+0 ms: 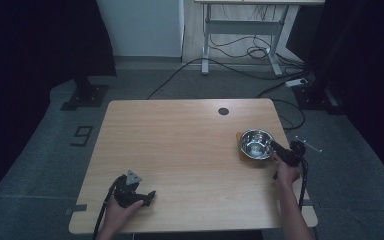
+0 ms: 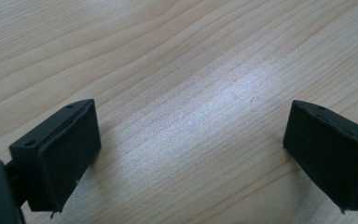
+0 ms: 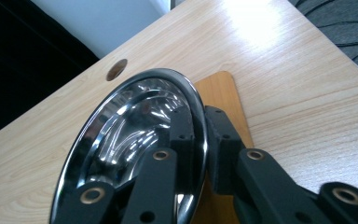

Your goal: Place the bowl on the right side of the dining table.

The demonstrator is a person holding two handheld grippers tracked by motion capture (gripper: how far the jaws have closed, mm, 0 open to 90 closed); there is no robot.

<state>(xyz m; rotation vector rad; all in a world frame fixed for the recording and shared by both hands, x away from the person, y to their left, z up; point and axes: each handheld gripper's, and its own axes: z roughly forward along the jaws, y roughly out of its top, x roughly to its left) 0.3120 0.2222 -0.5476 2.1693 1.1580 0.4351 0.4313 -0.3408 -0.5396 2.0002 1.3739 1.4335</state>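
A shiny steel bowl [image 1: 256,143] sits near the table's right edge on a small orange-brown board [image 1: 239,136]. My right gripper [image 1: 274,147] comes in from the right and is shut on the bowl's near rim. In the right gripper view the bowl [image 3: 135,121] appears tilted, one jaw lies inside it and the other outside, and the board [image 3: 221,91] shows beneath. My right gripper [image 3: 198,116] clamps the thin rim. My left gripper [image 1: 149,196] rests at the table's front left, held by a hand. My left gripper [image 2: 191,149] is open over bare wood.
A round cable hole [image 1: 223,111] lies in the tabletop [image 1: 180,145] at the back, beyond the bowl. The table's right edge runs close beside the bowl. On the floor behind are cables [image 1: 260,50], a white desk frame [image 1: 206,45] and black stand bases [image 1: 85,95].
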